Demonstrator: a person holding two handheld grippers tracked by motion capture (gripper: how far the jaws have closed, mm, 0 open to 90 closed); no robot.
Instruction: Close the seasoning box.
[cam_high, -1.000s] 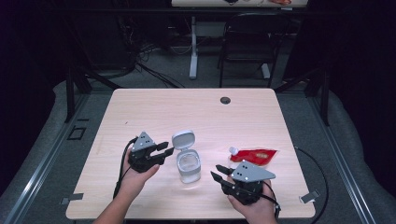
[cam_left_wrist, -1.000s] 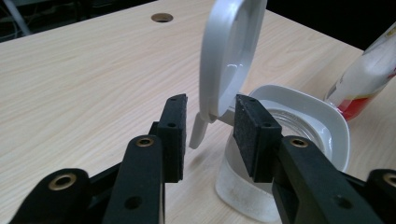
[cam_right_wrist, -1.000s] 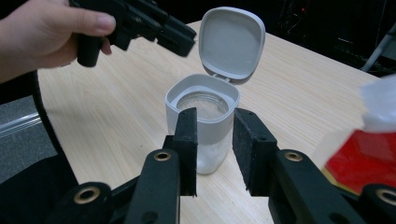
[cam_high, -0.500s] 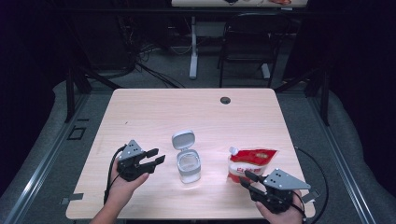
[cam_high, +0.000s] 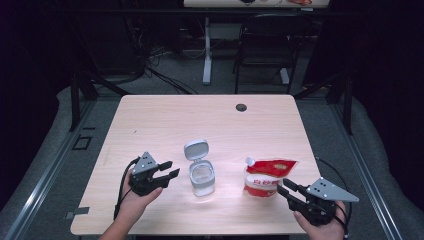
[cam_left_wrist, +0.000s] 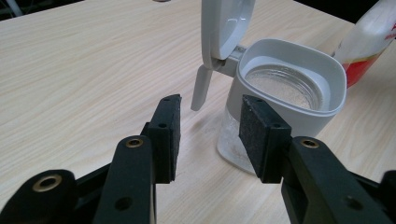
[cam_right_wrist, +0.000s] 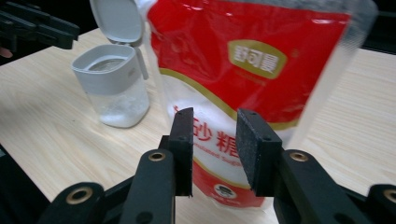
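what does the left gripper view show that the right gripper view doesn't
The left gripper view looks down into the open jar, showing its glass mouth and the left gripper with nothing between its jaws. The right gripper view shows the red pouch and its printed label close ahead of the right gripper, apart from it. Both show the jar, its raised lid and the wooden table.

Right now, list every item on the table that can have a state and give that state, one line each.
jar: upright, open, some white grains at the bottom.
jar lid: flipped up on its hinge.
red pouch: standing upright, not held.
left tool: open, nothing between its jaws, beside the jar.
right tool: open, jaws have just been widening, nothing between them, just short of the pouch.
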